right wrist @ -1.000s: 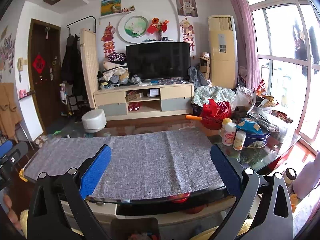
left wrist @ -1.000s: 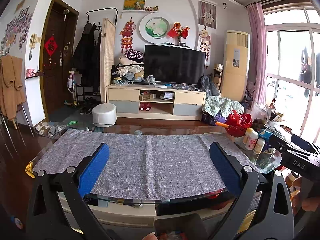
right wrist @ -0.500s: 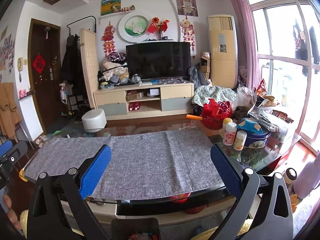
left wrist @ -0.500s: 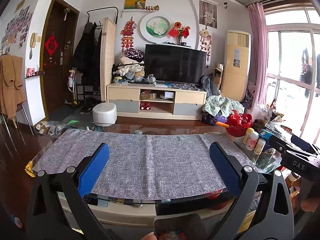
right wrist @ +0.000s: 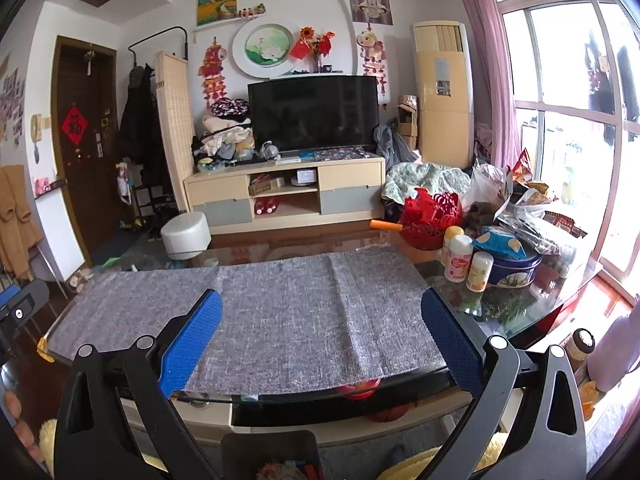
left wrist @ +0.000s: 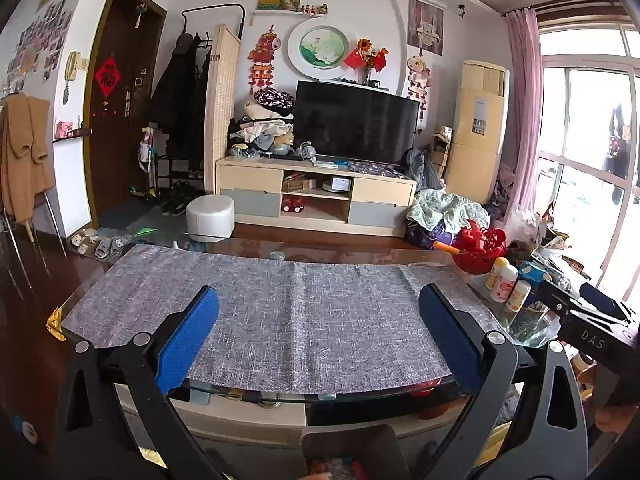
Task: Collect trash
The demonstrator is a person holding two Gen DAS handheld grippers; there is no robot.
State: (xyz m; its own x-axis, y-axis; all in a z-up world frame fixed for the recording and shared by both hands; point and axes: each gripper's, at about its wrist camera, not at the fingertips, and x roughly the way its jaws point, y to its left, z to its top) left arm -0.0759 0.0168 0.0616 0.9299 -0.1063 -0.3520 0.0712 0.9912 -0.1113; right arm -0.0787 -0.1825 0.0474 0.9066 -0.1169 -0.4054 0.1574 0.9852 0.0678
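My left gripper [left wrist: 319, 312] is open and empty, held above the near edge of a glass coffee table [left wrist: 360, 252] covered by a grey cloth [left wrist: 296, 312]. My right gripper [right wrist: 321, 316] is open and empty too, over the same cloth [right wrist: 312, 312]. No loose trash shows on the cloth. The right gripper's body [left wrist: 588, 320] shows at the right edge of the left wrist view. The left gripper's body [right wrist: 18, 304] shows at the left edge of the right wrist view.
At the table's right end stand small bottles [right wrist: 460, 258], a blue tin [right wrist: 508, 264], a red basket [right wrist: 430, 216] and snack bags [right wrist: 532, 216]. A white stool [left wrist: 210, 216] and a TV cabinet [left wrist: 316, 196] stand beyond the table.
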